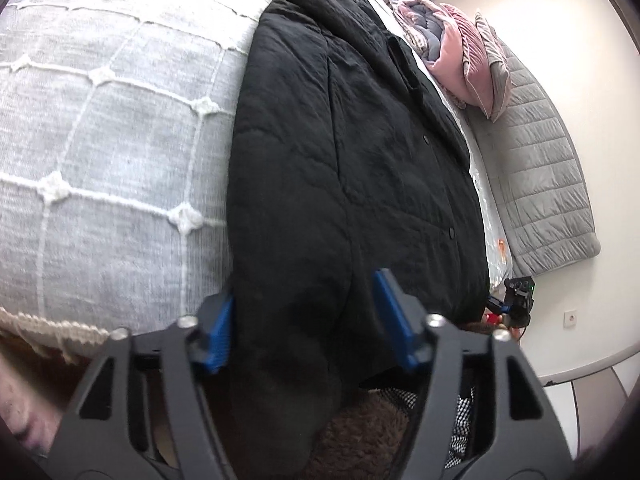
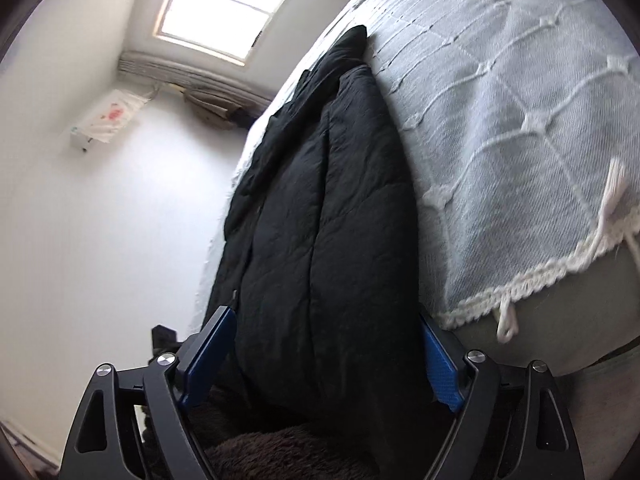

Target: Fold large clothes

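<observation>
Left wrist view, items from left to right as I read them from my remote station:

1. Bedspread (image 1: 120,128): pale grey weave with a white stitched grid and a fringed hem, covering the bed; the hem hangs over the near edge at lower left.
2. Left hand-held gripper (image 1: 304,320): black frame, blue pads. Its jaws stand partly apart and straddle the near hem of the coat. The left pad (image 1: 218,334) sits at the coat's left border; the right pad shows its full face with coat cloth behind it. I cannot tell whether either pad presses on the fabric.
3. Black quilted coat (image 1: 340,168): lies lengthwise on the bed, running from the near edge toward the far end, snap buttons visible along its right side.
4. Pink and grey cushions (image 1: 460,52): piled at the far right corner of the bed.
5. Grey quilted pad (image 1: 540,176): beside the bed's right edge.

Right wrist view, left to right:

6. Window (image 2: 228,4): bright, upper left.
7. Right hand-held gripper (image 2: 328,356): jaws wide, one blue pad on either flank of the bunched coat (image 2: 320,208) at the bed's near edge; contact is unclear.
8. Bedspread (image 2: 520,100), right of the coat.
</observation>
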A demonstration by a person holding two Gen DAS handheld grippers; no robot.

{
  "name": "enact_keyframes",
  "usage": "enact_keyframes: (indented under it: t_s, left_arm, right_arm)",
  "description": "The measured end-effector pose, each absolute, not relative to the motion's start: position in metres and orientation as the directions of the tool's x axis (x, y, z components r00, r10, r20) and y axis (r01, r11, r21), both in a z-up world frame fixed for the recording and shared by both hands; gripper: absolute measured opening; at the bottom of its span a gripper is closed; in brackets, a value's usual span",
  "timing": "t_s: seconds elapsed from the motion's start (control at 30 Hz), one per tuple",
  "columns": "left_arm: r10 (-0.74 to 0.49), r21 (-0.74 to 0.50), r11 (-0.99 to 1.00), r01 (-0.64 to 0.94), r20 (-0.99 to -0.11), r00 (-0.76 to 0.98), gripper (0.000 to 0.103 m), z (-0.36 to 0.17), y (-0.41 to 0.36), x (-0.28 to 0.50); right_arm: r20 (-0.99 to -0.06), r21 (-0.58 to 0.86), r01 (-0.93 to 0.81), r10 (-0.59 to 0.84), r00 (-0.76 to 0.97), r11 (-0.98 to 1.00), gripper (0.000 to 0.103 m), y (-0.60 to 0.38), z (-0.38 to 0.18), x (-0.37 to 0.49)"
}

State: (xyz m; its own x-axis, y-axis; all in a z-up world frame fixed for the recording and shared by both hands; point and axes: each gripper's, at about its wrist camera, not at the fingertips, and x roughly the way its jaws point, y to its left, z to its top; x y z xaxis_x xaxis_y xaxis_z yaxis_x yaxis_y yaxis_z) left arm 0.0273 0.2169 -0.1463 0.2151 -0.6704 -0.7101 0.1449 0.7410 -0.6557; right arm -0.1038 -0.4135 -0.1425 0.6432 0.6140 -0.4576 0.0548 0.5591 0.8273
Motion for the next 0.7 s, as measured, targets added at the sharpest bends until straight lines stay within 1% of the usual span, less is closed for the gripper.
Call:
enact_keyframes:
  t_s: [0.07,0.13,0.17,0.23,0.27,0.33,0.37,0.4,0.43,0.47,0.5,0.53,0.6,0.7]
  left_arm:
    - [-0.678,-0.661,0.735,0.150,-0.706,0.206,0.050,-0.148,0.217,0.023]
    - [-0.674,-0.656,0.739,0.153,-0.711,0.202,0.048,-0.149,0.214,0.022]
    - [-0.670,-0.653,0.742,0.154,-0.715,0.200,0.046,-0.149,0.214,0.022]
    - [-0.668,-0.650,0.744,0.156,-0.719,0.189,0.045,-0.151,0.211,0.021]
    - [-0.667,-0.649,0.745,0.155,-0.721,0.187,0.043,-0.151,0.210,0.022]
    - [-0.666,-0.652,0.746,0.138,-0.723,0.183,0.040,-0.152,0.210,0.023]
    - [-0.666,-0.654,0.746,0.129,-0.724,0.181,0.036,-0.152,0.210,0.023]
    - [-0.661,-0.651,0.749,0.123,-0.728,0.178,0.029,-0.151,0.209,0.024]
    - [-0.653,-0.643,0.757,0.118,-0.736,0.179,0.025,-0.151,0.209,0.024]
    - [-0.647,-0.636,0.762,0.123,-0.740,0.184,0.015,-0.148,0.209,0.023]
    - [-0.643,-0.631,0.766,0.127,-0.742,0.193,0.013,-0.143,0.207,0.022]
    - [-0.638,-0.624,0.769,0.135,-0.742,0.206,0.011,-0.137,0.205,0.022]
    - [-0.646,-0.628,0.763,0.156,-0.727,0.231,0.010,-0.124,0.201,0.021]
    - [-0.676,-0.646,0.736,0.202,-0.681,0.282,0.009,-0.093,0.194,0.020]
  right_arm:
    - [-0.434,0.844,0.049,0.627,0.647,0.534,0.082,-0.415,-0.146,-0.108]
    - [-0.422,0.856,0.050,0.640,0.642,0.514,0.072,-0.415,-0.150,-0.112]
    - [-0.422,0.860,0.054,0.646,0.636,0.508,0.069,-0.414,-0.153,-0.113]
    - [-0.427,0.863,0.061,0.658,0.620,0.502,0.055,-0.411,-0.159,-0.116]
    - [-0.431,0.861,0.064,0.658,0.618,0.504,0.051,-0.410,-0.161,-0.117]
    - [-0.444,0.862,0.081,0.666,0.599,0.501,0.039,-0.407,-0.167,-0.119]
    - [-0.455,0.855,0.083,0.666,0.591,0.511,0.037,-0.403,-0.169,-0.120]
    - [-0.462,0.852,0.081,0.668,0.584,0.518,0.034,-0.400,-0.170,-0.120]
    - [-0.472,0.844,0.078,0.666,0.578,0.531,0.030,-0.397,-0.169,-0.120]
    - [-0.478,0.838,0.074,0.662,0.577,0.541,0.027,-0.395,-0.167,-0.121]
    - [-0.479,0.834,0.068,0.659,0.579,0.547,0.018,-0.393,-0.164,-0.121]
    - [-0.473,0.835,0.059,0.661,0.583,0.547,0.014,-0.391,-0.160,-0.121]
    - [-0.449,0.839,0.025,0.664,0.598,0.544,0.011,-0.388,-0.146,-0.122]
    - [-0.422,0.836,-0.019,0.664,0.617,0.549,0.010,-0.384,-0.123,-0.119]
